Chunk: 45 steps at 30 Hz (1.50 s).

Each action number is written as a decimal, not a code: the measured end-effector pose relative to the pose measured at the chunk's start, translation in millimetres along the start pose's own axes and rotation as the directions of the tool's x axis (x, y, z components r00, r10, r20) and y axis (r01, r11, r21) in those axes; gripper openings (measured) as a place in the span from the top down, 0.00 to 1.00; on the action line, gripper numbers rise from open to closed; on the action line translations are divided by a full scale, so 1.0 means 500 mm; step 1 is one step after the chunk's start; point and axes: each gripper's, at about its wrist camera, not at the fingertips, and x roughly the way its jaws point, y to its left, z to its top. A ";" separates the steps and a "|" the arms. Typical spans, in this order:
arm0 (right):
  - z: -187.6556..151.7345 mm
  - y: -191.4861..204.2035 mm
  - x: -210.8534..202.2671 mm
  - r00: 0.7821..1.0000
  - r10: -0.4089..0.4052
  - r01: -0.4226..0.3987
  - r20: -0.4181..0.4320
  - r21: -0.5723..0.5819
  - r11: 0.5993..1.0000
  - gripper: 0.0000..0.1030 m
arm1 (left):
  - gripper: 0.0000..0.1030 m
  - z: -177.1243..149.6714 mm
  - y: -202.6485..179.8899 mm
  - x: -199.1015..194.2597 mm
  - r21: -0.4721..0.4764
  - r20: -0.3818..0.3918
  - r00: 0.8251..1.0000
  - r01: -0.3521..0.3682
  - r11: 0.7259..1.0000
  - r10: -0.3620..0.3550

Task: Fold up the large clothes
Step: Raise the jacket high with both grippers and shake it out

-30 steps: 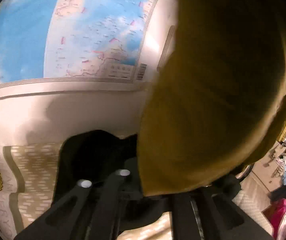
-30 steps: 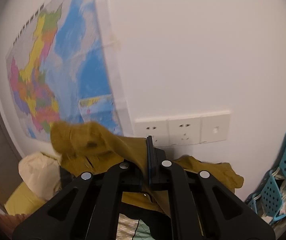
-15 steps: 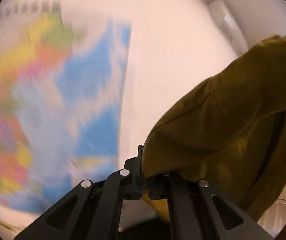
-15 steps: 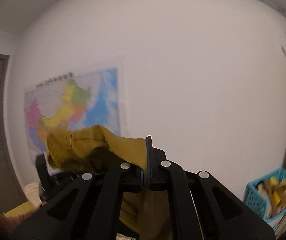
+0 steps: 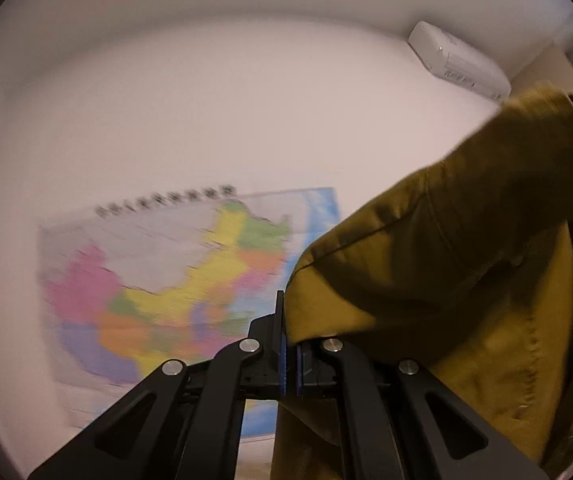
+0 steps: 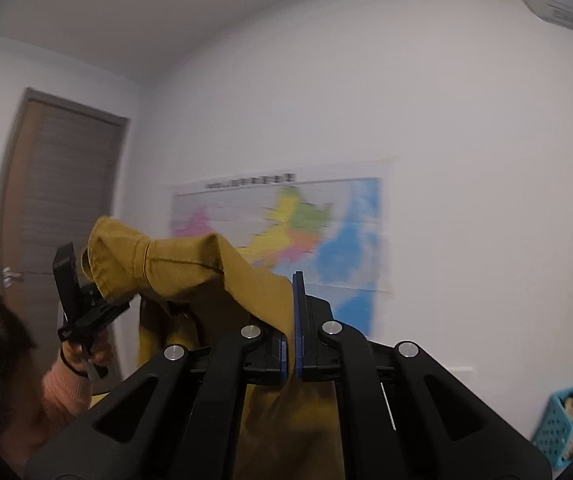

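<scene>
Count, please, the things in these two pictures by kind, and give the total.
Mustard-yellow cloth garment: 1
Black two-finger claws: 2, left and right, both shut on the garment
Colourful paper wall map: 1
Brown wooden door: 1
White air conditioner: 1
Blue plastic basket: 1
Total: 7

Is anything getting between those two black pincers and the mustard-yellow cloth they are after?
Nothing visible does. Each hand-held gripper, left and right, is already shut on the mustard-yellow fabric garment, which stretches between them in the air in front of the white wall.
</scene>
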 end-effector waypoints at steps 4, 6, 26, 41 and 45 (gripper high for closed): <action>-0.031 0.006 0.053 0.998 0.068 -0.067 -0.019 0.048 0.997 0.97 | 0.97 -0.016 0.011 -0.015 0.095 -0.071 0.990 -0.117 0.989 0.124; -0.073 -0.019 0.111 0.994 0.079 -0.071 -0.072 0.110 0.991 0.97 | 0.97 -0.060 0.016 0.020 0.105 -0.164 0.977 -0.117 0.988 0.133; -0.849 -0.300 0.718 0.641 0.147 0.361 -0.753 0.465 0.809 0.97 | 0.98 -0.803 0.009 0.612 0.023 -0.850 0.525 -0.027 0.999 0.034; -0.837 -0.317 0.689 0.629 0.028 0.463 -0.777 0.403 0.789 0.22 | 0.26 -0.790 -0.010 0.560 -0.065 -0.872 0.486 0.011 0.998 -0.062; -0.755 -0.254 0.571 0.676 0.021 0.378 -0.736 0.372 0.848 0.17 | 0.20 -0.739 -0.026 0.464 -0.051 -0.831 0.544 0.128 0.990 -0.114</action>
